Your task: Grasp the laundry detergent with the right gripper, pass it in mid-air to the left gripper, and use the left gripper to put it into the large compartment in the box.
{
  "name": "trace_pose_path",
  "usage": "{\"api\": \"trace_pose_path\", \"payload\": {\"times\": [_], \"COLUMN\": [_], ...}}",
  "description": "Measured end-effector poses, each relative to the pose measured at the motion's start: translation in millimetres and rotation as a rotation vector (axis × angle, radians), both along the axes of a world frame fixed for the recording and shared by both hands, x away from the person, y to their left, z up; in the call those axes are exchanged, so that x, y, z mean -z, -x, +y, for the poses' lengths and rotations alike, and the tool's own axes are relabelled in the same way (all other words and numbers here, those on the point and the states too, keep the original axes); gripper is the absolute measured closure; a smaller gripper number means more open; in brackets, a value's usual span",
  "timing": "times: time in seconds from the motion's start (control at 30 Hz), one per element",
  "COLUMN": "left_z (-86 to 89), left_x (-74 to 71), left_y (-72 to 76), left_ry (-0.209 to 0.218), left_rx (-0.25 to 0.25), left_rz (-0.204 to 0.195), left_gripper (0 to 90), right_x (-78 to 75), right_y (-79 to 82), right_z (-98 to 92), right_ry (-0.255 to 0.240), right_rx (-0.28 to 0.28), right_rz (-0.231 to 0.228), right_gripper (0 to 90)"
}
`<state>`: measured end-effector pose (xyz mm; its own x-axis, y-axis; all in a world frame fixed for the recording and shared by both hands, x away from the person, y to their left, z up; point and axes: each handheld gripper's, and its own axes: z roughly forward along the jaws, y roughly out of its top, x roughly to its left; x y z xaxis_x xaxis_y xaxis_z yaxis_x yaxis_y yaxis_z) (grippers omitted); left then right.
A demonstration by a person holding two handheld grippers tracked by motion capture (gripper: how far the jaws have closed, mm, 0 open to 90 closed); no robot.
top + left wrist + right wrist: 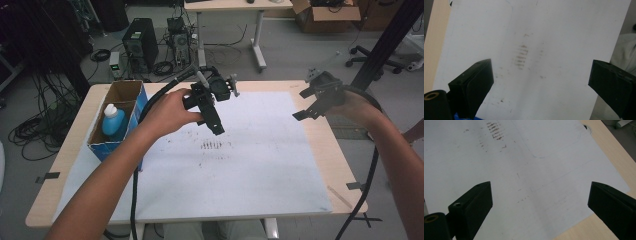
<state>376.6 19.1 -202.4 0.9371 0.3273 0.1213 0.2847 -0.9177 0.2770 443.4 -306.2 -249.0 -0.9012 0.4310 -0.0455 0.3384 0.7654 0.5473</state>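
Cardboard box (131, 93) sits at the table's (310, 212) left edge, a blue bottle (113, 121) with a white cap upright inside. Left gripper (216, 126) and right gripper (305, 105) hover jaws wide, both empty, over the stained white sheet (260, 165).

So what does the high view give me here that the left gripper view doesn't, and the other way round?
High view alone: the blue cardboard box with a blue bottle inside at the table's left, both hands, the right gripper, and floor clutter behind. Left gripper view alone: the left gripper seen from behind, its black fingers wide apart with nothing between them. Shared: the white sheet and its cluster of brown smudge marks.
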Motion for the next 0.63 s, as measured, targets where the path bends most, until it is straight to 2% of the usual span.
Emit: {"api": "trace_pose_path", "payload": {"times": [0.63], "left_z": [0.3], "left_x": [0.7], "left_y": [-0.7], "left_ry": [0.002], "left_rx": [-0.007], "left_rz": [0.002], "left_gripper": [6.3], "right_x": [0.5], "right_y": [1.8], "right_z": [-0.9], "right_ry": [0.002], "right_rx": [-0.003], "right_rz": [-0.003], "right_gripper": [5.5]}}
